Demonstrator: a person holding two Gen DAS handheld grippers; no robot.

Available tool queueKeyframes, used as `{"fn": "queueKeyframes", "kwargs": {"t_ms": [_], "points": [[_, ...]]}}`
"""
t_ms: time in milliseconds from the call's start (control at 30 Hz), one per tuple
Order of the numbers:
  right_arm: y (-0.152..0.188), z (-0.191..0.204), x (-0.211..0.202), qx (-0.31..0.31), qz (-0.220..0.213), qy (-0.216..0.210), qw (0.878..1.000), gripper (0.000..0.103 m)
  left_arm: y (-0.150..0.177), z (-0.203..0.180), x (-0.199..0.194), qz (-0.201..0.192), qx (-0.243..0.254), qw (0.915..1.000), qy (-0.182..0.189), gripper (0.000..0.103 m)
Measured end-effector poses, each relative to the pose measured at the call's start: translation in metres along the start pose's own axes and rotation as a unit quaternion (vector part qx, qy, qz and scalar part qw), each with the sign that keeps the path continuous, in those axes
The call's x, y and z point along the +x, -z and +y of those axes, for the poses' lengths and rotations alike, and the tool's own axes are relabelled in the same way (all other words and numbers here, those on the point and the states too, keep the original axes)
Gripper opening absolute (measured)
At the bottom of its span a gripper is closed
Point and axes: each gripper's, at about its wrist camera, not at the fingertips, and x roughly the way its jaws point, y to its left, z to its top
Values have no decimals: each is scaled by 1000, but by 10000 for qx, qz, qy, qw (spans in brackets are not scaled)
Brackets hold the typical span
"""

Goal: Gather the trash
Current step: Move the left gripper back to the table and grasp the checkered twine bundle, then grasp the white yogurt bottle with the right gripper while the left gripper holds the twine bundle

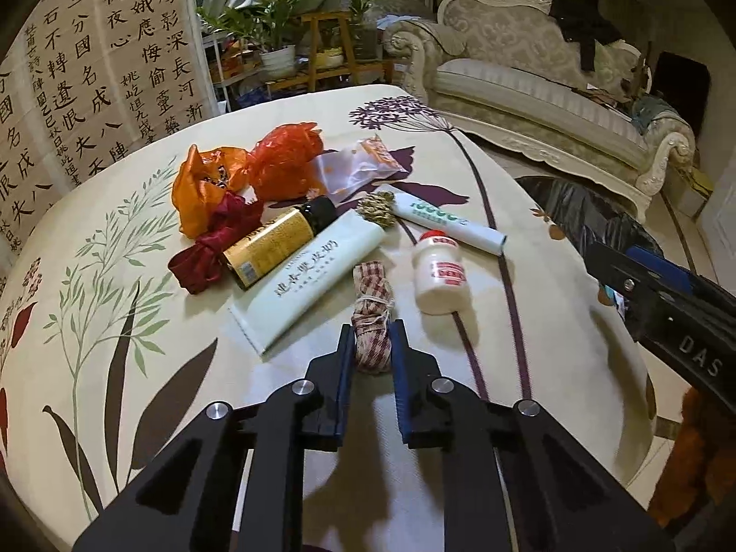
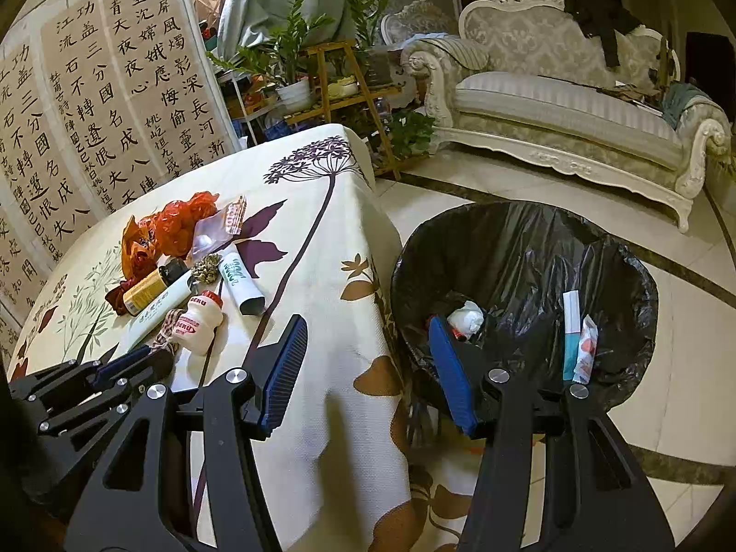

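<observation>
Now, left gripper (image 1: 371,340) clamped on checkered cloth bundle (image 1: 373,317), right gripper (image 2: 368,345) wide, empty

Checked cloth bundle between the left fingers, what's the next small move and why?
Probably lift the checked cloth bundle straight up off the table. The left gripper looks closed on its near end, the small white bottle stands close beside it, and the black-lined bin waits to the right.

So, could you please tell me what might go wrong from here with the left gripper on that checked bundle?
The left gripper pinches only the near end of the checked cloth bundle, so it may slip out on the way to the black-lined bin. Lifting could also nudge the small white bottle or the white tube lying close beside it.
</observation>
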Motion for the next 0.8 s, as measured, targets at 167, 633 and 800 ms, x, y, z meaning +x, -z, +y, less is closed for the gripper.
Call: {"fn": "queueKeyframes", "kwargs": {"t_ms": [167, 633, 800], "points": [[0, 0, 0, -6, 18, -5, 10000, 54, -2, 5, 2, -54, -166, 9998, -113, 40], [-1, 18, 3, -232, 74, -41, 9997, 54, -2, 8, -1, -118, -159, 9998, 29, 16], [-2, 33, 5, -418, 108, -70, 9990, 54, -4, 20, -14, -323, -250, 9990, -153, 16]]}}
